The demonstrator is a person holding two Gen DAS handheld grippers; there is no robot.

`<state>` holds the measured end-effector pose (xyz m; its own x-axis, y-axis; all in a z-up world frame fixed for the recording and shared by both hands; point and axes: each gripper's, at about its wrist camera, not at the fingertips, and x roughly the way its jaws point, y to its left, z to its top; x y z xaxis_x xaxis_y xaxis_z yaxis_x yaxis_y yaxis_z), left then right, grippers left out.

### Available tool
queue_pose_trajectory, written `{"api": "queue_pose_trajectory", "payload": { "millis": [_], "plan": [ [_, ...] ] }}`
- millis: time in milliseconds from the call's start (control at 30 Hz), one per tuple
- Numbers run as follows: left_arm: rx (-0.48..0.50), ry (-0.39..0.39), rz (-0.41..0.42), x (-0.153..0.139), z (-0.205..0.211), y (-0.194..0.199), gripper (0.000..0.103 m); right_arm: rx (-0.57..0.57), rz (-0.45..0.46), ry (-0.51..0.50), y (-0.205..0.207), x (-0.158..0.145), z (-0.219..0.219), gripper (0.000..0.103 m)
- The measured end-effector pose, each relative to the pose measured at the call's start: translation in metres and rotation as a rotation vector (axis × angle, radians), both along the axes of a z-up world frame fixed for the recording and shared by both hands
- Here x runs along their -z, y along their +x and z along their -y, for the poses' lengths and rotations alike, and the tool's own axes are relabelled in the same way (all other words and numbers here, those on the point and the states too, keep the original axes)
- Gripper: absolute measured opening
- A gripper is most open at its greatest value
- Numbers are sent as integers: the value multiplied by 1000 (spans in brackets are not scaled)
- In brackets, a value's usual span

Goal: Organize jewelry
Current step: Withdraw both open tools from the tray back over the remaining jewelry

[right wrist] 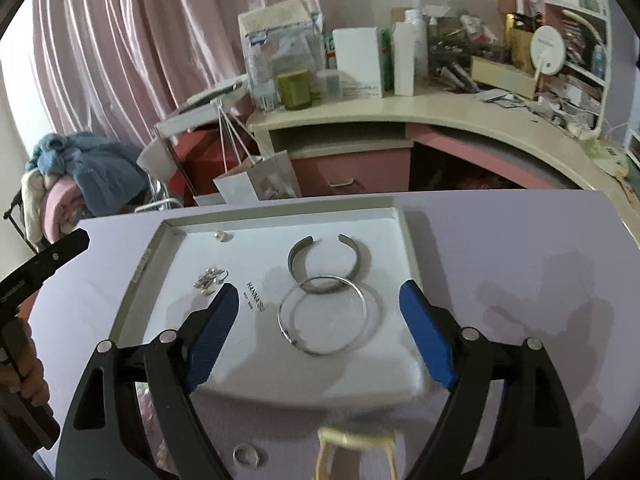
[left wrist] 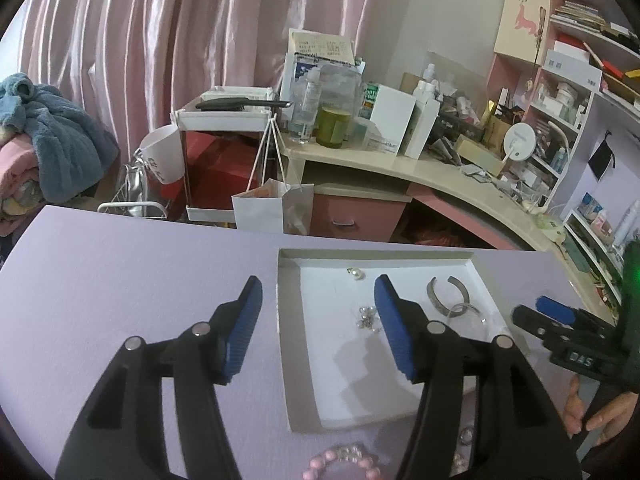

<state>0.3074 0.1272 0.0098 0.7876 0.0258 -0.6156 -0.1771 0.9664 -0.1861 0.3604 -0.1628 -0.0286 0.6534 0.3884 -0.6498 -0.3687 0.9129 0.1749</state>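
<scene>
Just bangle [right wrist: 323, 315] between parted fingers [right wrist: 214, 330]

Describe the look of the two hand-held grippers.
Both the left hand-held gripper and the right hand-held gripper have black plastic linkage arms joined by round silver pivot pins, and flat blue ribbed pads on the fingers.

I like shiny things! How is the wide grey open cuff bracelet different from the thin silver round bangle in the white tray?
The wide grey open cuff bracelet has a gap; the thin silver round bangle closes fully. The cuff is a broad band, the bangle slim wire. The bangle overlaps the cuff's edge. Both lie flat in the white tray.
</scene>
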Motion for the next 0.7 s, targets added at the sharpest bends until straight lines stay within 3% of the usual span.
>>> {"api": "queue_pose_trajectory", "payload": {
  "millis": [167,700],
  "plan": [
    [-15,3,21,-8,4,-39,64,-2,35,5,-42,-5,16,84],
    [-111,-31,-14,10,29,-185,85,14,-50,35,-160,42,40,80]
  ]
}}
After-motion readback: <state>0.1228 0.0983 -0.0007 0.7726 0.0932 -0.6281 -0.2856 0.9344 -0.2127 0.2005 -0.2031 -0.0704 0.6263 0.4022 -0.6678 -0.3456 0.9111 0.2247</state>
